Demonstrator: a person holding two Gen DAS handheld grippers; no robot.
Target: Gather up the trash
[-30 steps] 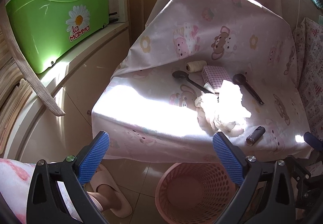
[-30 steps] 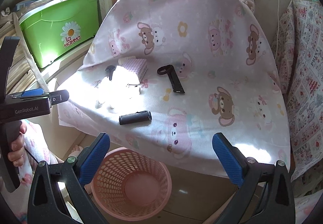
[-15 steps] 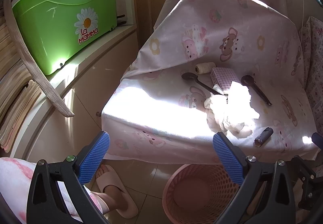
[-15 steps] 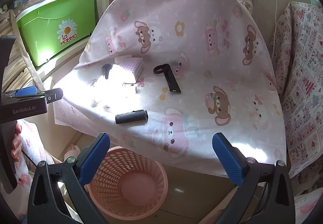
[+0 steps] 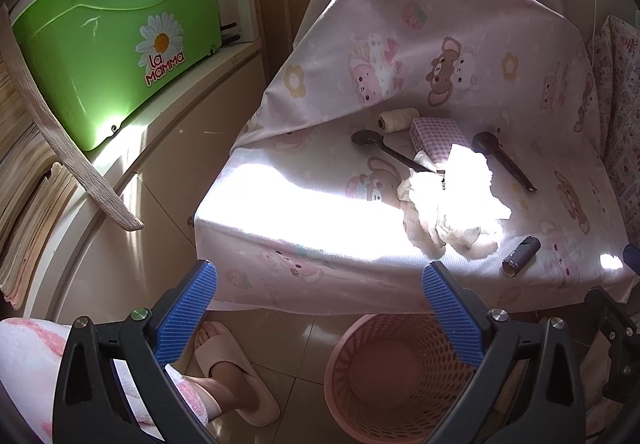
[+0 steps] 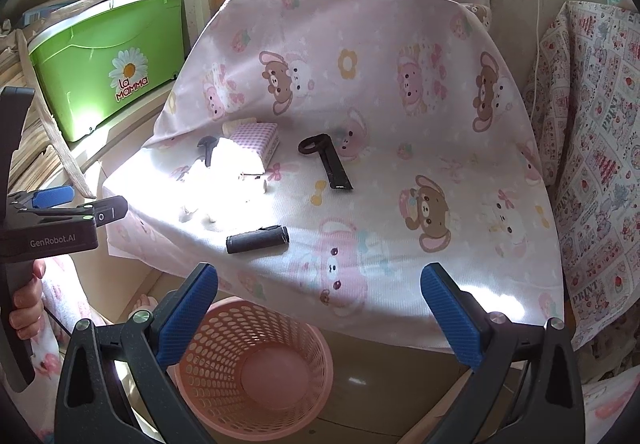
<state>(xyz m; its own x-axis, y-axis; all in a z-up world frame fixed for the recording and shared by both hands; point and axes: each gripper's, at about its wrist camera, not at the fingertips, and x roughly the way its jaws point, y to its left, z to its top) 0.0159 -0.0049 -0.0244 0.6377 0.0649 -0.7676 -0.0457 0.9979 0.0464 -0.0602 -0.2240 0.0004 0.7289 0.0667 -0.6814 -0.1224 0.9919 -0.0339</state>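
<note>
Both grippers have shifted slightly over the last second, and nothing has been lifted. The left gripper (image 5: 319, 312) and right gripper (image 6: 319, 314) are spread wide and hold nothing. The crumpled tissue (image 5: 454, 199) and dark tube (image 6: 258, 239) lie on the table (image 6: 400, 244). The pink basket (image 6: 256, 368) below appears empty, so collection has probably not begun.

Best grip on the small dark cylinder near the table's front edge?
Pinch the small dark cylinder across its middle, from above, fingers straddling its long axis. It lies flat on the cloth, apart from the crumpled white tissue; right gripper is nearest, jaws open.
</note>
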